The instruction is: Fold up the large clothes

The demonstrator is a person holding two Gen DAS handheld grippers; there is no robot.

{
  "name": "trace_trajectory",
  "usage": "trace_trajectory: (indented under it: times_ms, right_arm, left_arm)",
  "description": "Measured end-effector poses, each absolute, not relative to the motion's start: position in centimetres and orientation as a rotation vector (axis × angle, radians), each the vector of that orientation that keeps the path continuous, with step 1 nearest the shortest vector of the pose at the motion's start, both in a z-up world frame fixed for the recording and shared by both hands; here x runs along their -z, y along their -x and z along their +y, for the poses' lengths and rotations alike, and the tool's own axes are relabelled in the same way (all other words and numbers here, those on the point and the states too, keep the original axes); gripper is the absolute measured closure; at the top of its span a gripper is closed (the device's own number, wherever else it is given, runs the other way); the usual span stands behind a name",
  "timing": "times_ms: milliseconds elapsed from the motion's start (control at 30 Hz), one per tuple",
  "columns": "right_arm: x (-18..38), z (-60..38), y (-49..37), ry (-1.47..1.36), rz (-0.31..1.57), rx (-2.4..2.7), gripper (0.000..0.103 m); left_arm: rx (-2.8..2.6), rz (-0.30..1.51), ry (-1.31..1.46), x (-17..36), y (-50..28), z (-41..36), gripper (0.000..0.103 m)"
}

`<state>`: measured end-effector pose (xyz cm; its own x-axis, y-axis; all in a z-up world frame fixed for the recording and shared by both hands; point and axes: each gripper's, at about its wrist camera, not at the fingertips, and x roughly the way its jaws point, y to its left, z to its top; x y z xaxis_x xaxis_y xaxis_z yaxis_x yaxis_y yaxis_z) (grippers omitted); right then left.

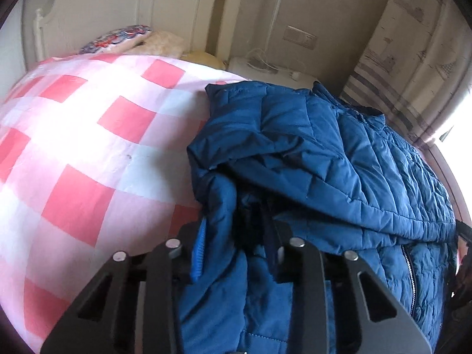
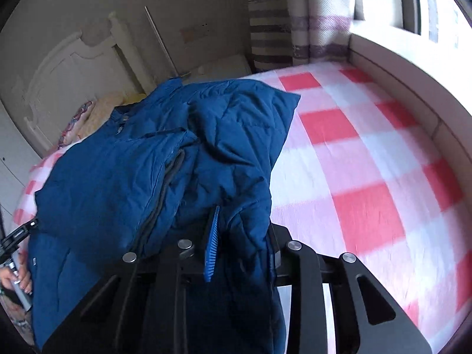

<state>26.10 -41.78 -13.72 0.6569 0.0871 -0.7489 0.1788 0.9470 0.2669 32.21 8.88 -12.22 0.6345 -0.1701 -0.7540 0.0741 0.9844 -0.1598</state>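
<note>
Underneath, pink-checked bedsheet [image 1: 76, 135]; white headboard [image 1: 165, 8] behind.

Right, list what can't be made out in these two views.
- Left gripper fingertips: left wrist view, buried in the jacket.
- Right gripper fingertips: right wrist view, covered by jacket folds.
- Jacket's near hem: both views, cut off by the bottom edge and the gripper frames.
- Hand: right wrist view, mostly cut off by the left edge.
- Bedsheet at right: blurred.
</note>
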Motion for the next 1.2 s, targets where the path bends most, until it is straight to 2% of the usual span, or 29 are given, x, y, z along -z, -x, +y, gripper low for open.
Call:
trace_trajectory:
  times_ms: [133,300,400,433,467,500,533,567,600,667,733,833,867,967,1200]
  right_arm:
    - [13.6,-41.5,-28.8,-0.271,0.854,0.044,0.075]
    - [13.9,-41.5,-31.0,-0.259,0.864,0.027,0.074]
    - [13.6,-42.1,-30.0,-0.311,0.909,0.074,0.067]
    - [13.2,-42.1,-29.3,-0.32,0.925,0.089,0.055]
    - [12.7,-41.8,-28.4,-0.32,0.933,0.107,0.039]
    - [11.7,-41.4,-26.5,-0.308,0.916,0.134,0.03]
    - [10.8,-40.9,-25.0,-0.303,0.884,0.135,0.012]
    - [9.7,-40.2,-23.0,-0.298,0.839,0.115,0.008]
    - [9.1,-39.5,-21.8,-0.291,0.816,0.093,0.008]
    - [8.3,-36.9,-18.8,-0.245,0.807,0.014,0.008]
    - [8.7,-33.7,-17.0,-0.163,0.835,-0.074,0.008]
    - [12.4,-29.0,-16.7,0.023,0.983,-0.144,0.008]
    - [14.3,-27.9,-17.1,0.077,1.061,-0.137,0.005]
    - [14.1,-27.4,-16.4,0.083,1.045,-0.101,0.005]
    - [10.3,-25.6,-8.9,0.057,0.888,-0.227,0.004]
  left_arm:
    - [0.066,0.85,0.122,11.9,-31.2,8.3,0.074]
    - [0.041,0.861,0.175,12.0,-31.0,9.3,0.072]
    - [0.018,0.843,0.168,11.5,-30.1,9.8,0.061]
    - [0.004,0.84,0.157,11.0,-29.2,9.8,0.05]
    - [-0.008,0.845,0.145,10.4,-28.3,9.7,0.034]
    - [-0.008,0.852,0.137,9.9,-27.6,9.6,0.026]
    - [0.015,0.853,0.119,9.2,-26.5,9.2,0.019]
    - [0.043,0.85,0.1,8.6,-25.7,8.8,0.016]
    - [0.082,0.845,0.056,7.9,-24.3,7.8,0.013]
    - [0.141,0.819,-0.037,7.1,-21.7,6.0,0.002]
    - [0.199,0.807,-0.156,7.7,-18.9,3.3,0.002]
    - [0.201,0.921,-0.368,12.0,-17.6,0.2,0.002]
    - [0.197,0.894,-0.348,12.3,-17.1,0.3,0.002]
    - [0.196,0.96,-0.259,12.0,-17.1,1.8,0.002]
    - [0.217,0.874,-0.159,9.2,-10.9,5.2,0.002]
